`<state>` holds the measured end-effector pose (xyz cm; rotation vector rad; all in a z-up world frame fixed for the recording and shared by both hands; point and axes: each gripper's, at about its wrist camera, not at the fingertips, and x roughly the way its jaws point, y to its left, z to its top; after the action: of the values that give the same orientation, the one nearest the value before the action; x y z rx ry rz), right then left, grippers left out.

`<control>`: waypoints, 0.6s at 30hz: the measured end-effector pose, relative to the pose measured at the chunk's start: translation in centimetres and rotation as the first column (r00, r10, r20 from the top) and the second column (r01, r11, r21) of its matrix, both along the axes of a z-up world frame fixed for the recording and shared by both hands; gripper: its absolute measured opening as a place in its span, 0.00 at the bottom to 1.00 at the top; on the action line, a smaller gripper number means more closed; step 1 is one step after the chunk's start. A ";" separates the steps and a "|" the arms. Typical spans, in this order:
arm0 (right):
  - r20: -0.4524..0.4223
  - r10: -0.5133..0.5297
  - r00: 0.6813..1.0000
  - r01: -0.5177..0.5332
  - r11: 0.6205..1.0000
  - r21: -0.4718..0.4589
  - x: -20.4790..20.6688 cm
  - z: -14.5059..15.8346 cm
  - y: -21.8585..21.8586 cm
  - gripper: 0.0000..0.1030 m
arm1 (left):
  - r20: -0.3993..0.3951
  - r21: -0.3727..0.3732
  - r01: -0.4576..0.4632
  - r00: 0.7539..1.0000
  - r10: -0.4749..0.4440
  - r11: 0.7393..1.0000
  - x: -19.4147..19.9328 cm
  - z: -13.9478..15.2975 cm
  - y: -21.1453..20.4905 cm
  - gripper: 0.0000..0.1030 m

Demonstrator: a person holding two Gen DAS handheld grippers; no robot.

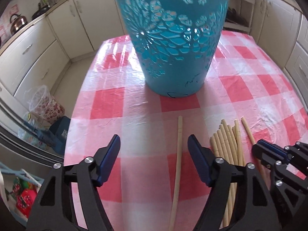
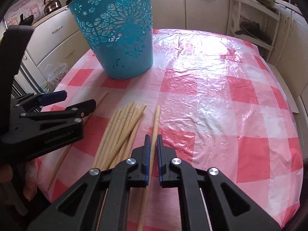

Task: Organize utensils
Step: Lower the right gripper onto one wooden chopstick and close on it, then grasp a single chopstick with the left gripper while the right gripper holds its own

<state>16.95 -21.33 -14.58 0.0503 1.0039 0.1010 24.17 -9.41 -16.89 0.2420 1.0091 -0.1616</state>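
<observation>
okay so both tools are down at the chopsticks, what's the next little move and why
Probably close the left tool on the lone chopstick between its open fingers. The right tool already pinches its own chopstick, and the blue basket stands just beyond.

Daylight fills both views, bright and soft. In the right wrist view a white glare washes out the plastic tablecloth (image 2: 207, 44) toward the far edge of the worktop; in the left wrist view streaks of sheen lie on the cloth at the far left corner. The blue basket (image 1: 173, 38) casts a faint shadow at its base. Both views bend strongly at the edges, with dark vignetted corners. The near claw bodies look slightly soft; cabinets at the rim smear.
</observation>
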 end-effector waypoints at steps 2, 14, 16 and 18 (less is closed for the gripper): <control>-0.006 0.039 0.999 -0.039 0.999 0.003 0.3 0.1 -0.3 0.06 | -0.021 0.011 0.019 1.000 -0.019 1.000 0.6 -0.5 -0.5 0.53; 0.013 0.067 0.998 -0.068 0.993 0.101 1.0 -0.4 -1.6 0.06 | -0.098 -0.150 0.105 0.988 -0.120 0.983 1.4 1.7 0.1 0.05; 0.023 0.054 0.998 -0.057 0.986 0.158 0.9 -0.6 -2.4 0.06 | -0.088 -0.231 0.096 0.989 -0.119 0.968 1.0 3.4 1.7 0.05; 0.031 0.045 0.999 -0.050 0.979 0.200 0.7 -0.8 -2.9 0.06 | -0.058 -0.289 0.095 0.992 -0.116 0.953 0.6 5.6 3.1 0.05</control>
<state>17.61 -24.23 -15.35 0.2089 0.9667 0.2464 24.75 -6.30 -11.25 0.0251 1.0334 -0.4135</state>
